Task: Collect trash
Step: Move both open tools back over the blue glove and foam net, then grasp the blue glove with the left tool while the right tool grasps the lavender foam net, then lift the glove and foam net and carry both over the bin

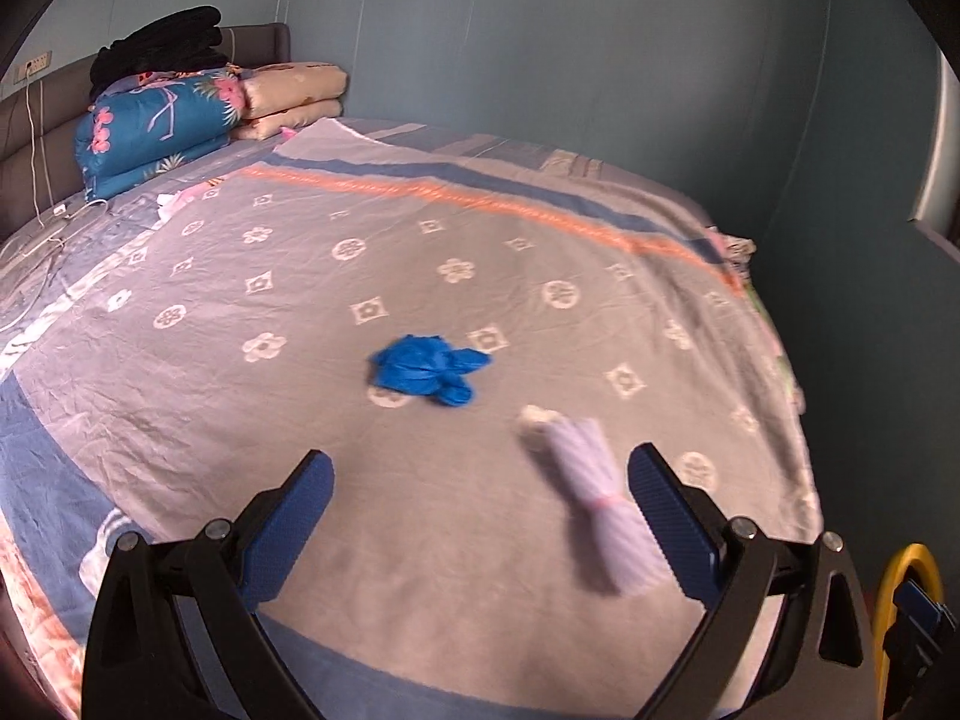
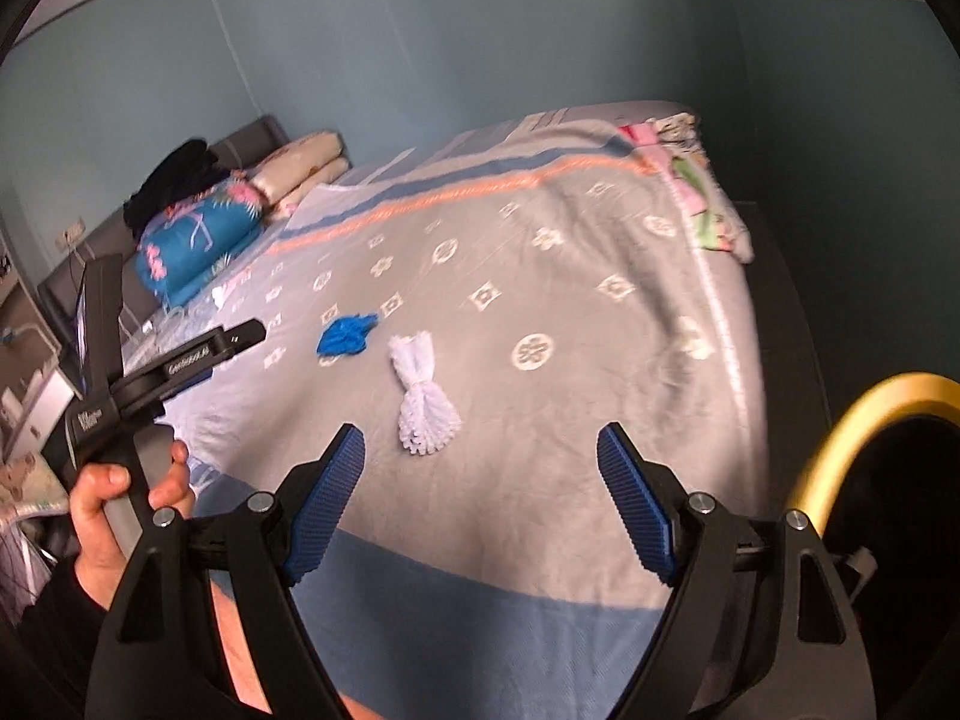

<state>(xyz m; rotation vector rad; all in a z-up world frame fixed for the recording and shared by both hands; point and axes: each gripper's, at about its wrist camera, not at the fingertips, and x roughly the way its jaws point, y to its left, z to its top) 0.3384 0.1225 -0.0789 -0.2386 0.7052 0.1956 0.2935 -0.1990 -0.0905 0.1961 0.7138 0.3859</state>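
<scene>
A crumpled blue glove (image 1: 426, 369) (image 2: 345, 335) lies on the patterned bedspread (image 1: 420, 252) (image 2: 540, 312). Just to its right lies a white bundle of plastic strips tied at the middle (image 1: 594, 492) (image 2: 420, 393). My left gripper (image 1: 480, 468) hangs open over the bed, the bundle close to its right finger and the glove beyond its tips. My right gripper (image 2: 480, 444) is open too, empty, with the bundle just ahead of its left finger. A hand (image 2: 120, 498) holding the left gripper's handle shows at the left of the right wrist view.
Folded quilts and dark clothes (image 1: 174, 96) (image 2: 192, 228) are stacked at the headboard. A bin with a yellow rim (image 2: 864, 420) (image 1: 900, 588) stands at the bed's near right corner. A white cable (image 1: 42, 192) trails on the far left. Teal walls surround the bed.
</scene>
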